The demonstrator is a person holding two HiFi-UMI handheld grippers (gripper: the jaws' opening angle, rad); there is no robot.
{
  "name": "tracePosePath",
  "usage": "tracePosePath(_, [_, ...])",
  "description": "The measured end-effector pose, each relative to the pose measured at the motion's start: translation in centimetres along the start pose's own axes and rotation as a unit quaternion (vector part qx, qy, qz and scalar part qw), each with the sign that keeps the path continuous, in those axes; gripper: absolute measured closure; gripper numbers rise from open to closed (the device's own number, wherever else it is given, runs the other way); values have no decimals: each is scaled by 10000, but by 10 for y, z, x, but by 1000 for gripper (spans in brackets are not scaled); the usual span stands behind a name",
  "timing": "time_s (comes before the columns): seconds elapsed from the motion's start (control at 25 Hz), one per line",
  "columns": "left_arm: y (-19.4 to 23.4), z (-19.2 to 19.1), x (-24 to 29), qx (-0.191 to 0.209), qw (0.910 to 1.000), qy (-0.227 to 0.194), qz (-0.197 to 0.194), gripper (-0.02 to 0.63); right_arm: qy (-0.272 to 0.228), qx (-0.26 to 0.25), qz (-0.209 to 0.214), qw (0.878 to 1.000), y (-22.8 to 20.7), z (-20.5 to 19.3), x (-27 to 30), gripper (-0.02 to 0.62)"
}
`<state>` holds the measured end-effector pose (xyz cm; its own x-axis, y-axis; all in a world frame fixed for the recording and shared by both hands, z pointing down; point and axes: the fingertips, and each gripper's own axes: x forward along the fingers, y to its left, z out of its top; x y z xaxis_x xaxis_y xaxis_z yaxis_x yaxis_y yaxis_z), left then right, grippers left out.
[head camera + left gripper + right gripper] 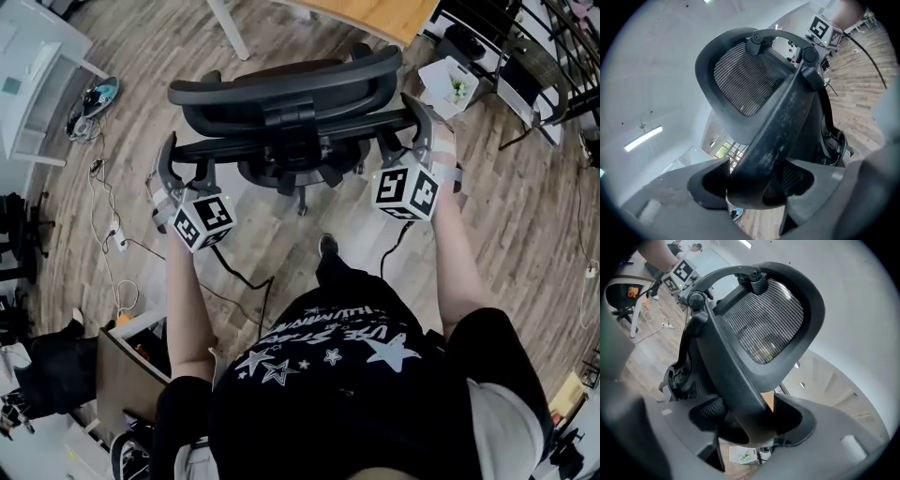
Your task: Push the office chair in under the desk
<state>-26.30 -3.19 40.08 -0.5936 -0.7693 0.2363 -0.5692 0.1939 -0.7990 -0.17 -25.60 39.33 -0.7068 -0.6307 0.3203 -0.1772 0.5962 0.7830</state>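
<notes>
A black office chair (286,94) with a mesh headrest stands just in front of me, its back toward me. The wooden desk (375,14) lies beyond it at the top of the head view. My left gripper (169,167) is shut on the left end of the chair's back frame (783,122). My right gripper (422,124) is shut on the right end of that frame (726,366). In each gripper view the dark frame bar fills the gap between the jaws, and the mesh headrest (745,79) (764,319) rises behind it.
A white desk leg (230,28) stands to the left of the chair. Cables (108,211) and shoes (94,98) lie on the wood floor at the left. A small white box (450,84) and a black rack (534,47) stand at the right. A cardboard box (127,370) sits by my left leg.
</notes>
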Motion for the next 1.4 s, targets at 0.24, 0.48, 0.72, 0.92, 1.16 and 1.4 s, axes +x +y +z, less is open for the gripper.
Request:
tracePosePath(0.24, [-8,-10,24,-9,10000,83,22,313,-105,-15,-181,9998,7,-6,22,291])
tracePosePath(0.48, [-5,-11,59,86,10000,40,25,313,-93,0,-241,9997,3,-7,51,291])
tracePosePath(0.72, [15,-9,107,127,9999,-52,-56,310,37,66,-303,9995,-8,5,81,293])
tracePosePath(0.92, [37,-14,150,195,9990,-329,-211,306,281,119,-441,9986,-12,24,103,295])
tracePosePath(1.16, [55,-16,203,349,9957,-726,-460,305,746,276,-617,9949,-12,38,130,295])
tracePosePath(1.4, [68,-16,255,455,9922,-985,-616,305,1031,383,-745,9911,-15,46,163,295])
